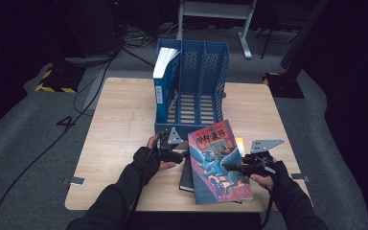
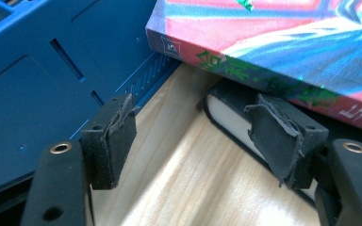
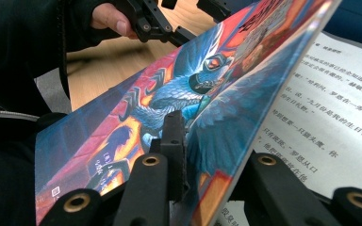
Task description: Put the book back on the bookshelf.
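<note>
while the right gripper [image 3: 179, 155] pinches the front cover [image 3: 169, 94] of the book [image 1: 218, 160] and the left gripper [image 2: 193, 136] waits wide open beside its spine, filing into the blue rack [image 1: 191, 91] ahead remains undone.

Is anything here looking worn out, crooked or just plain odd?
Yes. In the left gripper view the rubber pads on the open left gripper are torn, their edges peeling. The right gripper pinches only the front cover of the colourful book, lifting it so the printed pages lie exposed.
</note>
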The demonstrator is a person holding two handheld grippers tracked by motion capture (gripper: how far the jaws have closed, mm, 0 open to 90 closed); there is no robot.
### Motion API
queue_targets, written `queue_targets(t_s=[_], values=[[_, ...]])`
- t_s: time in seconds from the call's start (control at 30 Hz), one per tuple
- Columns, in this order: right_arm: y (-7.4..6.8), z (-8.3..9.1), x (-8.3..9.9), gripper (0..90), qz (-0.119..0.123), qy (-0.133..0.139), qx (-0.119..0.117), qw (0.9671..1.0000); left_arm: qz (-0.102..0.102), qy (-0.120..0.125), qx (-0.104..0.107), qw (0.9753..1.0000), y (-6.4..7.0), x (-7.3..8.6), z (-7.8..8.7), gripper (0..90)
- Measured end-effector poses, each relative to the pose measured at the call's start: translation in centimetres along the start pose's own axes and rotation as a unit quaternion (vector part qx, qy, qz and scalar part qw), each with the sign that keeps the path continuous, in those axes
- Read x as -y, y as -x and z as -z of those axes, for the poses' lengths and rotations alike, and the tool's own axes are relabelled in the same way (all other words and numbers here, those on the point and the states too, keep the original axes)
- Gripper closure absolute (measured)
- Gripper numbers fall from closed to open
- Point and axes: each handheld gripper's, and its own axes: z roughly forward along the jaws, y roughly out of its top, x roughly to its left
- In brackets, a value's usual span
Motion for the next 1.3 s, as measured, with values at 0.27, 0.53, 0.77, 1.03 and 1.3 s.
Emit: queue_targets(t_s=[0.27, 0.53, 0.77, 1.03, 1.3], values=[[-0.3, 0.4, 0.0, 76.5, 0.010, 0.015, -0.001, 0.9998, 0.008, 0.008, -0.006, 0.9999, 0.1, -0.3, 0.3, 32.0], [-0.8, 1.1, -0.1, 76.9, 0.028, 0.035, -0.001, 0.9990, 0.010, 0.025, -0.005, 0.9996, 0.0, -0.9, 0.9, 32.2], [-1.6, 2.1, -0.4, 77.3, 0.046, 0.059, -0.001, 0.9972, 0.011, 0.038, 0.005, 0.9992, 0.3, -1.9, 1.1, 39.4], [-2.2, 2.8, -0.6, 77.1, 0.061, 0.076, 0.004, 0.9953, 0.021, 0.056, 0.036, 0.9976, 0.3, -2.7, 1.6, 49.9], [-2.5, 4.1, -0.7, 76.9, 0.072, 0.110, -0.001, 0.9914, 0.044, 0.110, 0.100, 0.9879, 0.2, -4.1, 3.3, 65.5]])
